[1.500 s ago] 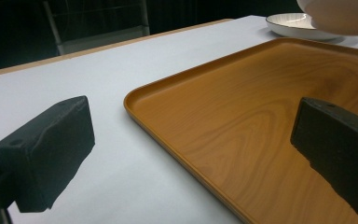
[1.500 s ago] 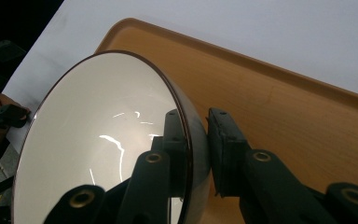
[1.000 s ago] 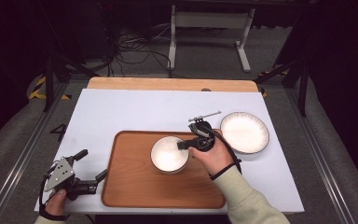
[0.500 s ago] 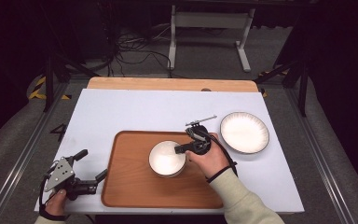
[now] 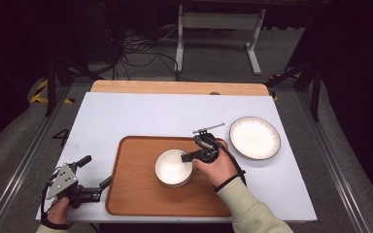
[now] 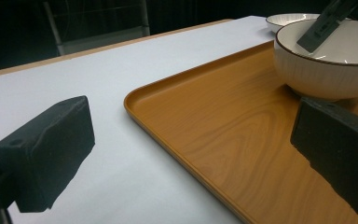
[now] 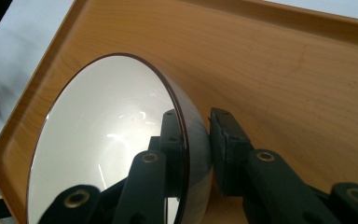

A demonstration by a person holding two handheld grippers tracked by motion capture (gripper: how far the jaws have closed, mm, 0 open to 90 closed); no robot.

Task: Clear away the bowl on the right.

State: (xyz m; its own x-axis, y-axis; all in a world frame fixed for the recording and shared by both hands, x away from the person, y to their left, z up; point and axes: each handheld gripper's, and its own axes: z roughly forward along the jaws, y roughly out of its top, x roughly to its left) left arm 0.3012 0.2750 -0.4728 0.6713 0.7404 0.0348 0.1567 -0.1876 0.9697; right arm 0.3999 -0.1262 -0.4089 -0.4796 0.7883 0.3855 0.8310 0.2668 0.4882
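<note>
A white ribbed bowl with a dark rim (image 5: 173,167) is in the middle of a wooden tray (image 5: 141,199). My right gripper (image 5: 190,156) is shut on the bowl's right rim. In the right gripper view one jaw is inside the bowl (image 7: 98,140) and the other outside, with the right gripper (image 7: 196,135) pinching the wall. My left gripper (image 5: 95,171) stands open at the tray's left edge, holding nothing. In the left gripper view, the left gripper (image 6: 191,154) straddles the rim of the tray (image 6: 177,140), with the bowl (image 6: 321,70) ahead to the right.
A white plate (image 5: 255,137) with a dark rim lies on the white tabletop (image 5: 141,116) just right of the tray; the same plate (image 6: 289,18) appears far off past the bowl. A wooden strip (image 5: 175,87) runs along the table's far edge. Dark floor and cables lie beyond.
My right gripper has carried the bowl a little to the left and nearer the person over the tray. The left gripper has stayed in place.
</note>
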